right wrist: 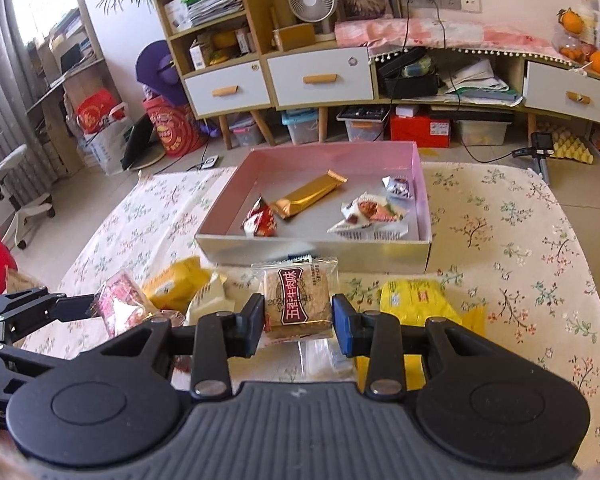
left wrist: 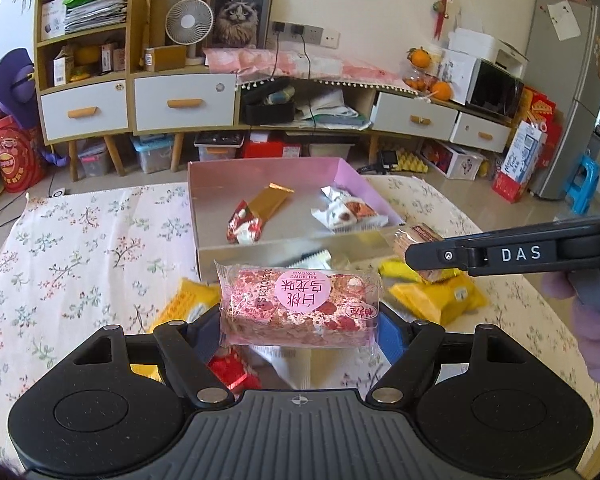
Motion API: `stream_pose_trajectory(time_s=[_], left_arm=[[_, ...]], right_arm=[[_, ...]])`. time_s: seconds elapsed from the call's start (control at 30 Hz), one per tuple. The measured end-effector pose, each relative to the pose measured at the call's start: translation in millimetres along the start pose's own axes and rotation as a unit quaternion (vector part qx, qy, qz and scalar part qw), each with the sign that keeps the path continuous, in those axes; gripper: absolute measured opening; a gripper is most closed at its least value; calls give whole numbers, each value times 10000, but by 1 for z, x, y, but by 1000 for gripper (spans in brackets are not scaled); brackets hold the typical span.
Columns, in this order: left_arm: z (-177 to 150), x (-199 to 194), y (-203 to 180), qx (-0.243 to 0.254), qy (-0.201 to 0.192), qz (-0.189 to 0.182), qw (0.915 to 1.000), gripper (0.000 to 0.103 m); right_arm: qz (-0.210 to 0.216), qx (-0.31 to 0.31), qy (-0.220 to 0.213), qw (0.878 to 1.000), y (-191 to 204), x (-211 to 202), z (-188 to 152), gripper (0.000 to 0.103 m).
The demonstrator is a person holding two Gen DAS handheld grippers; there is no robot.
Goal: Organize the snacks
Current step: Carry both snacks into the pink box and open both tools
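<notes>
My left gripper [left wrist: 300,334] is shut on a long pink snack bar [left wrist: 298,304], gripped across its length and lifted above the table. My right gripper [right wrist: 298,320] is shut on a square brown biscuit pack [right wrist: 300,300], also off the cloth. Just ahead of both stands an open box with pink inside walls [right wrist: 316,252]. In it lie a gold bar [right wrist: 308,194], a red wrapper [right wrist: 260,220] and white packets [right wrist: 370,212]. In the right wrist view, the pink snack bar [right wrist: 120,304] shows at the left.
Loose snacks lie on the floral cloth [right wrist: 500,240] in front of the box: yellow packs [right wrist: 420,304] [right wrist: 176,282] and a cream pack [right wrist: 210,300]. A person's hand [left wrist: 596,332] holds the right tool. Cabinets [left wrist: 184,100] line the far wall.
</notes>
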State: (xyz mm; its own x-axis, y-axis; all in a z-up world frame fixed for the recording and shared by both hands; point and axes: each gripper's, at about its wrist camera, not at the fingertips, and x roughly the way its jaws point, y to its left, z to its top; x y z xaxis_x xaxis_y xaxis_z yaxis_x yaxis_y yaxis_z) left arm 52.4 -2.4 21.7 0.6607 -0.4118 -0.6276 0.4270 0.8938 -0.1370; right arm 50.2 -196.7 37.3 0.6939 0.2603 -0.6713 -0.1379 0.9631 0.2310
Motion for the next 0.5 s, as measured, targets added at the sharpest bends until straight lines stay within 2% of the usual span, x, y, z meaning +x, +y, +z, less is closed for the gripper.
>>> stream_pose_trajectory(time_s=[0.5], left_arm=[[46,45,9,-306,-32,200,9993,76]], right_arm=[[-64,626,-195,9978,-14,22,34,34]])
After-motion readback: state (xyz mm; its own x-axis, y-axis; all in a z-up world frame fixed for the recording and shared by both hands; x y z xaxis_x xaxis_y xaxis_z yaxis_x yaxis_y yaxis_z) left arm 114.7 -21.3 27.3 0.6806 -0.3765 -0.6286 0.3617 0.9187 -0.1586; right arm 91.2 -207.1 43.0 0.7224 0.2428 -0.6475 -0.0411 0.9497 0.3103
